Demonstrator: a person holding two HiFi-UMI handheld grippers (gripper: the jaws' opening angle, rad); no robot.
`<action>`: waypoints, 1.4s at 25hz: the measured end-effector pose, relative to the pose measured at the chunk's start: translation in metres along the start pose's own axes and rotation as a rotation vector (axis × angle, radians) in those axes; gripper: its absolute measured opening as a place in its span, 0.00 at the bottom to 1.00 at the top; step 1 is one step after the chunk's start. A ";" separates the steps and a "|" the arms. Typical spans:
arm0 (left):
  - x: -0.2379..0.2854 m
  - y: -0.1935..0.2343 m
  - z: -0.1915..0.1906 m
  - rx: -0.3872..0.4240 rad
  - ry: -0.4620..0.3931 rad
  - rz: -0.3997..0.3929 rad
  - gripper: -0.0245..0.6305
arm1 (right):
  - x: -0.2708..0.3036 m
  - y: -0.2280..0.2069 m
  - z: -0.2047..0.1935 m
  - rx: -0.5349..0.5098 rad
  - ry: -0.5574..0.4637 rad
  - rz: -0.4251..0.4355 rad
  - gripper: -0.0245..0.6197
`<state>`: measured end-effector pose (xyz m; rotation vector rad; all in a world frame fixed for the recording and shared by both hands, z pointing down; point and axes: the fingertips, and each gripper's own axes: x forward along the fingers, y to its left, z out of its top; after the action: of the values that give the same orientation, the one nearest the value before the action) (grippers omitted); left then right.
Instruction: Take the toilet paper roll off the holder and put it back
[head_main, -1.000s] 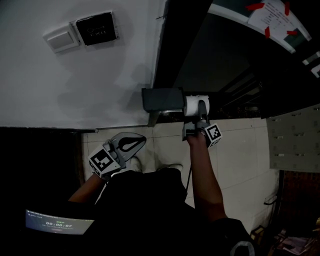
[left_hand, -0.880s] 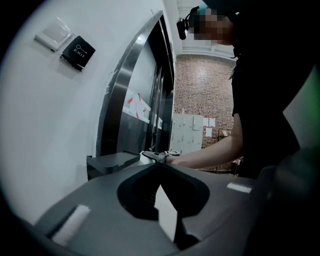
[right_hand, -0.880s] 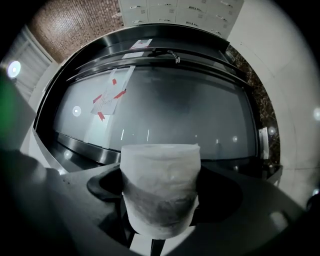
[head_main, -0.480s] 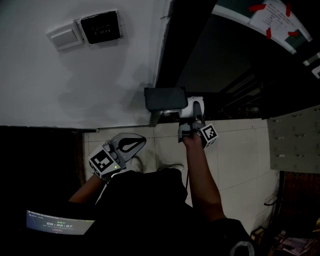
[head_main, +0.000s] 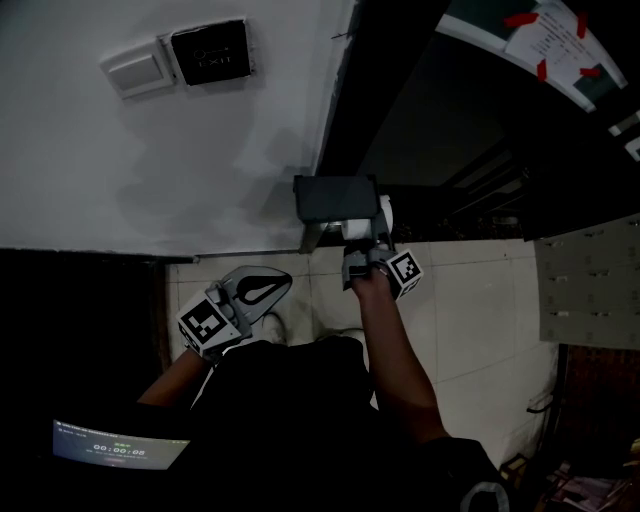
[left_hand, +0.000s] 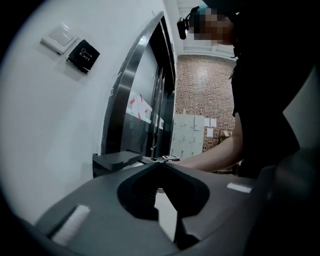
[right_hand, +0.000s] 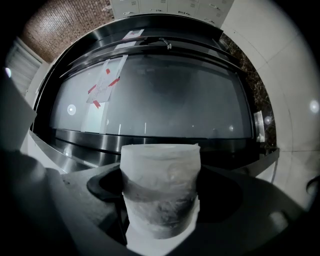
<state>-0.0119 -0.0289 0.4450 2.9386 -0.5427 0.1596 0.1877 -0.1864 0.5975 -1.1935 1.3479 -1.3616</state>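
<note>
- Toilet paper roll (right_hand: 160, 195) is clamped across its sides between the right gripper's (head_main: 362, 258) fingers, probably to leave its core free for the holder.
- It sits just beneath the holder (head_main: 335, 198), seemingly off it.
- The left gripper (head_main: 255, 290), fingers closed on nothing, idles well below the holder.

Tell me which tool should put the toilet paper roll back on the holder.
Right. The right tool is clamped on the toilet paper roll, close beside the holder on the wall. The left tool hangs low by the person's waist, shut and empty, well away from the holder.
</note>
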 end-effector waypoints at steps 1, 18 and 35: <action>0.000 0.001 0.000 0.002 -0.003 0.001 0.04 | 0.001 0.000 -0.005 -0.004 0.007 -0.002 0.71; -0.006 0.012 -0.002 -0.009 -0.007 0.006 0.04 | 0.013 0.004 -0.082 -0.002 0.099 0.003 0.71; 0.005 0.014 0.001 -0.018 -0.012 -0.010 0.04 | -0.013 0.000 -0.082 -0.019 0.129 0.004 0.73</action>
<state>-0.0125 -0.0433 0.4458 2.9262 -0.5282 0.1345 0.1095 -0.1592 0.5995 -1.1303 1.4555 -1.4469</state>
